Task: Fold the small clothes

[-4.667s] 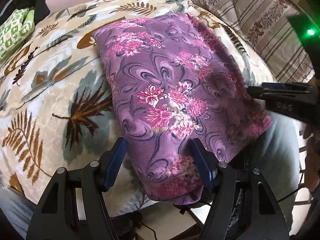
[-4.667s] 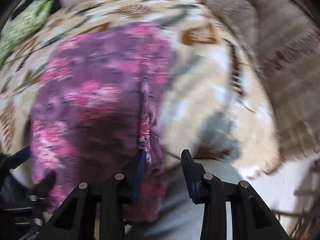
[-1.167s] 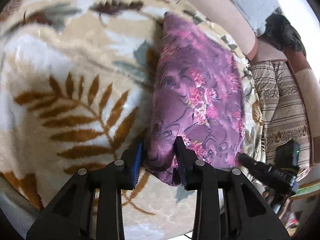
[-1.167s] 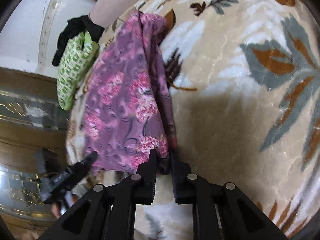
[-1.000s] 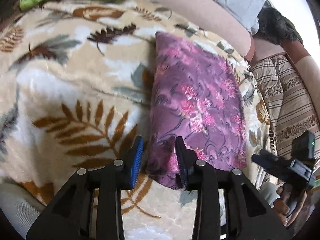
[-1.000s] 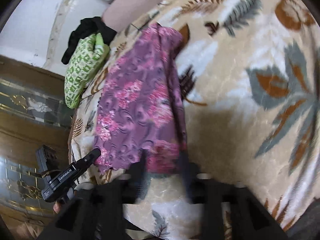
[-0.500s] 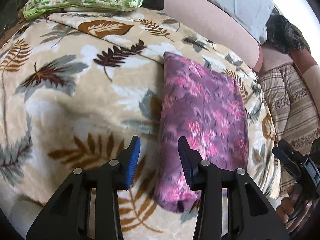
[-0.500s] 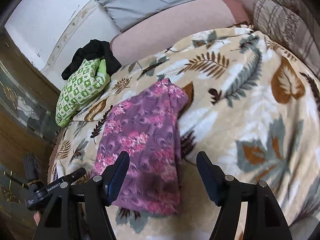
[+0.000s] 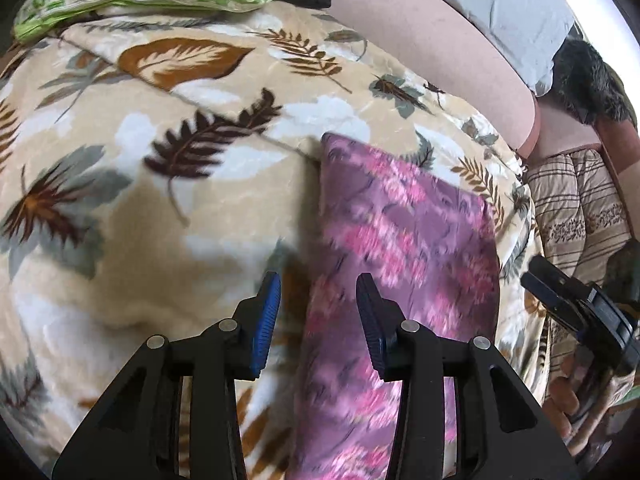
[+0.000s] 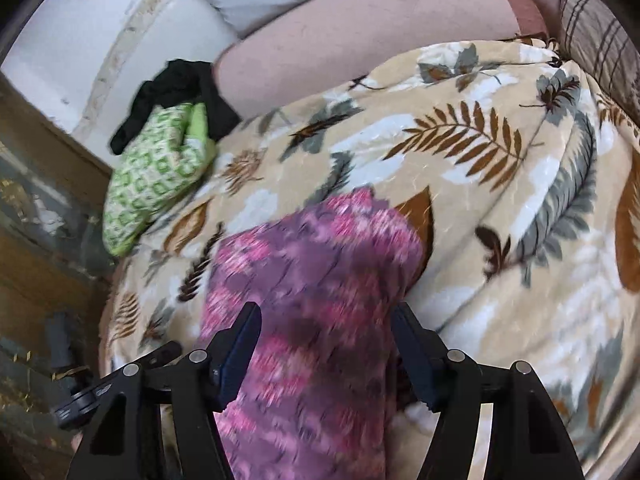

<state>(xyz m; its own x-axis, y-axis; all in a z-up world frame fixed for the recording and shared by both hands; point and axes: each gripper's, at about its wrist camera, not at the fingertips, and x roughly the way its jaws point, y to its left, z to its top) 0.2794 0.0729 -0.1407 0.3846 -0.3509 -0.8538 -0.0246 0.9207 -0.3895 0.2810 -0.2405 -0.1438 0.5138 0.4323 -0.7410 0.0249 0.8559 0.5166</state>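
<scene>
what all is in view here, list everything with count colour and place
folded garment: 1, purple with pink flowers, lying on the blanket, in front of both grippers
blanket: 1, beige with brown and grey leaves, covering the bed
small folded cloth: 1, green and white pattern, far left edge of the blanket
dark cloth: 1, black, bunched behind the green one
cushion: 1, pink, behind the blanket
pillow: 1, grey, on top of the pink cushion
striped bedding: 1, brown and beige, to the right
left gripper: 1, black with blue pads, open
right gripper: 1, black with blue pads, open
</scene>
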